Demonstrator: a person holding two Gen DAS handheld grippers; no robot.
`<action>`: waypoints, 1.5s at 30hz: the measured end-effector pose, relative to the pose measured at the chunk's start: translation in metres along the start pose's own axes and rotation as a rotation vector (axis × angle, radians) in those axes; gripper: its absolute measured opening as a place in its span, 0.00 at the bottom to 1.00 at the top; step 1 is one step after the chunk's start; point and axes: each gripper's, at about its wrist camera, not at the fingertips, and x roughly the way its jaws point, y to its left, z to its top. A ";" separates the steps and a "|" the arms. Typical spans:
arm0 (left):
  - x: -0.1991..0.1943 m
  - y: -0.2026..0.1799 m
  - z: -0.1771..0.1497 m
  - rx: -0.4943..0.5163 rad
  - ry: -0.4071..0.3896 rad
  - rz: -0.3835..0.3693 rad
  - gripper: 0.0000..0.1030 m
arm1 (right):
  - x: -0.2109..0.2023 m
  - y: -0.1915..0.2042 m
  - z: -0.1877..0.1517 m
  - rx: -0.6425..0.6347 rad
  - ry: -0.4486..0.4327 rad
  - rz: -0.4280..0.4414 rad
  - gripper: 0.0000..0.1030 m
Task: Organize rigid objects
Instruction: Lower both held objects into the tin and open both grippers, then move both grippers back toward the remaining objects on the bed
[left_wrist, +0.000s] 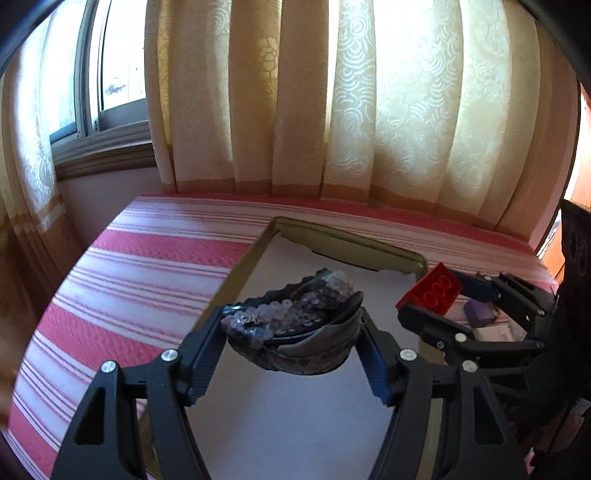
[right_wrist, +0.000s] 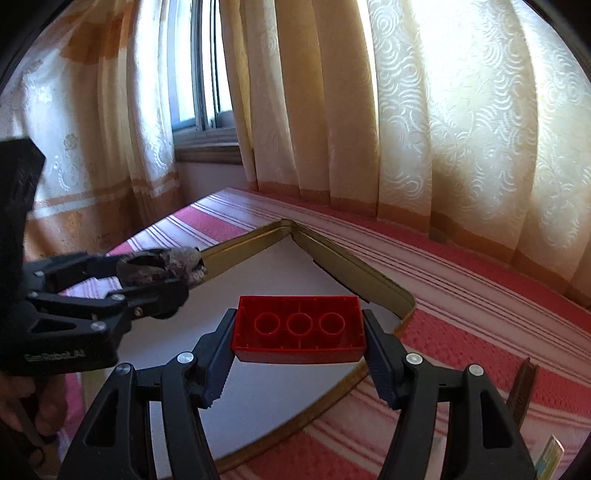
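My left gripper is shut on a small dark shoe covered in silvery sequins, held above the white floor of a shallow tray with a gold rim. My right gripper is shut on a red building brick, hollow side with three round tubes facing the camera, also over the tray. In the left wrist view the right gripper and red brick hang at the right. In the right wrist view the left gripper with the shoe sits at the left.
The tray lies on a bed or table covered by a pink and white striped cloth. Cream patterned curtains and a window stand behind. A purple object lies under the right gripper. A dark comb-like item rests on the cloth at right.
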 end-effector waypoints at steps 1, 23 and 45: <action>0.002 0.000 0.002 0.008 0.007 0.002 0.66 | 0.005 -0.001 0.001 0.001 0.013 0.000 0.64; 0.037 0.001 0.018 0.032 0.117 0.030 0.67 | 0.044 -0.003 -0.001 -0.003 0.101 0.030 0.64; -0.067 -0.109 -0.055 0.118 -0.146 -0.084 1.00 | -0.129 -0.041 -0.080 -0.004 -0.047 -0.144 0.83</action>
